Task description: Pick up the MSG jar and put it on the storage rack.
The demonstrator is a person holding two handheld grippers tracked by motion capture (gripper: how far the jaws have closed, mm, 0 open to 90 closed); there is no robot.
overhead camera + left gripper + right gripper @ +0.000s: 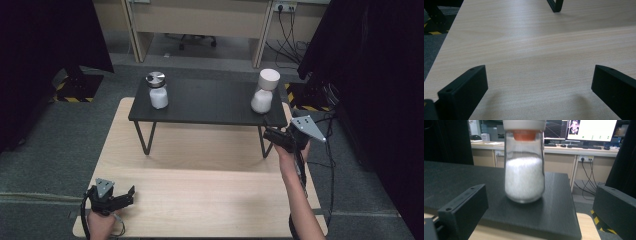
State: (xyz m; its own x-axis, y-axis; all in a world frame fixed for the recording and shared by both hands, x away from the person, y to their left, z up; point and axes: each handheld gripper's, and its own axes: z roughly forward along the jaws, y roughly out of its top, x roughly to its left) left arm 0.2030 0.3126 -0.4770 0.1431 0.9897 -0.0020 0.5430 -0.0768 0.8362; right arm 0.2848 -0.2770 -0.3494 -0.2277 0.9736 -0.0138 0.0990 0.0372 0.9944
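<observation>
Two glass jars of white powder stand on a low black shelf (210,102). The left jar (158,91) has a metal lid; the right jar (264,91) has a white lid. My right gripper (270,133) hovers just in front of the shelf's right end, open, a short way from the right jar. In the right gripper view that jar (524,171) stands upright ahead of and between the wide-apart jaws of my right gripper (540,206), untouched. My left gripper (128,196) rests low at the table's near left, open and empty, and the left gripper (539,86) faces bare wood.
The shelf sits on thin black legs (555,5) at the far half of a light wooden table (200,195). Black curtains flank both sides. Desks, monitors (590,128) and cables stand behind the shelf. Yellow-black floor tape (67,95) lies at the left.
</observation>
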